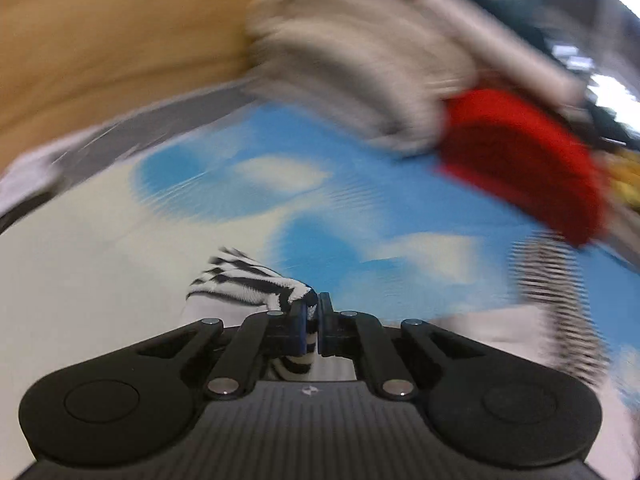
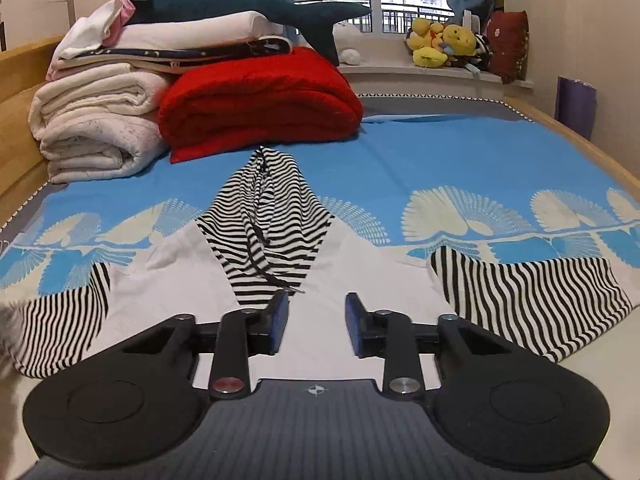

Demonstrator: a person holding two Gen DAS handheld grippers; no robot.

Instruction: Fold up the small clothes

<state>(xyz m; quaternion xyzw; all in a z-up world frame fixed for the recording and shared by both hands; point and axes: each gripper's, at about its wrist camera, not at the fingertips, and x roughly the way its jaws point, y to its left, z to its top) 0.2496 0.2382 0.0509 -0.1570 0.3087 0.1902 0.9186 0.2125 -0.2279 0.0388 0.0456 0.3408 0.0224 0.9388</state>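
Note:
A small white hooded top with black-and-white striped hood (image 2: pixel 264 216) and striped sleeves lies flat on the blue bedspread (image 2: pixel 460 160). Its right sleeve (image 2: pixel 532 296) and left sleeve (image 2: pixel 60 320) are spread out to the sides. My right gripper (image 2: pixel 316 308) is open and empty just above the white body (image 2: pixel 320 264). My left gripper (image 1: pixel 318 312) is shut on a striped cuff of the top (image 1: pixel 256 284); that view is blurred by motion. The hood shows blurred at the right in the left wrist view (image 1: pixel 560 292).
A folded red blanket (image 2: pixel 260 100) and a stack of white towels and bedding (image 2: pixel 100 120) sit at the bed's far left. A plush shark (image 2: pixel 256 4) lies on top. Plush toys (image 2: pixel 444 44) sit on the windowsill. A wooden bed frame (image 2: pixel 16 120) runs along the left.

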